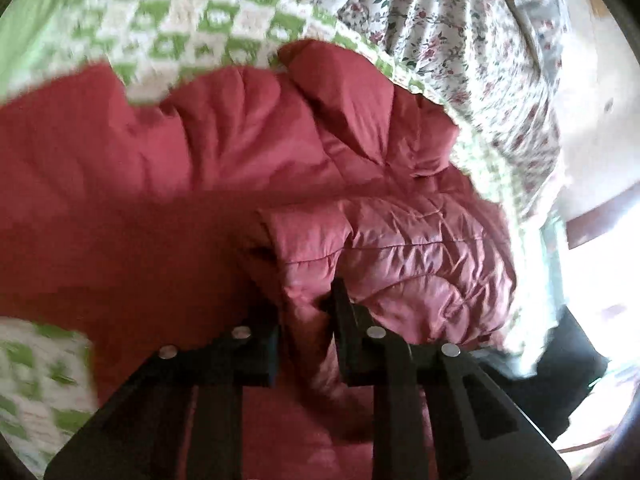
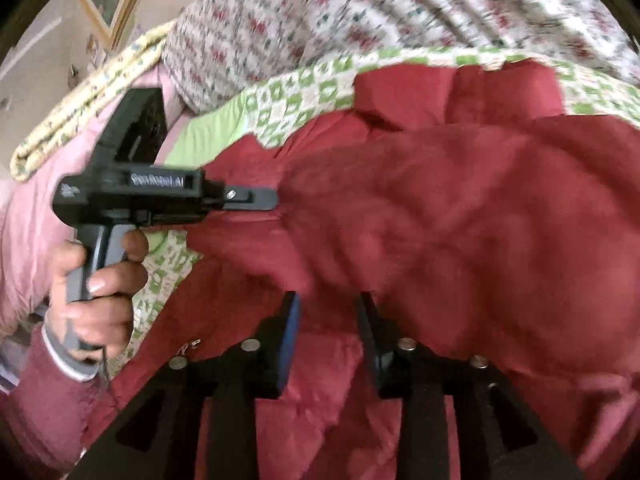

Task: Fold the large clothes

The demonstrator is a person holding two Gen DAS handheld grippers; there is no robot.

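A red quilted puffer jacket (image 1: 400, 240) lies crumpled on the bed and fills most of both views (image 2: 460, 220). My left gripper (image 1: 306, 308) is shut on a fold of the jacket's edge, with the fabric bunched between its black fingers. In the right wrist view the left gripper (image 2: 264, 200) comes in from the left, held by a hand (image 2: 96, 292) in a maroon sleeve, its tips at the jacket's left edge. My right gripper (image 2: 328, 304) hovers over the jacket's near part. Its jaws stand apart, with the fabric lying loose below the gap and not pinched.
The jacket rests on a green-and-white checked bedspread (image 1: 180, 20) (image 2: 304, 88). A floral pillow or sheet (image 1: 460, 40) (image 2: 320, 8) lies behind it. A pink blanket (image 2: 28, 220) hangs at the left. A dark cloth (image 1: 560, 380) and wooden furniture (image 1: 600, 216) are at the bed's right side.
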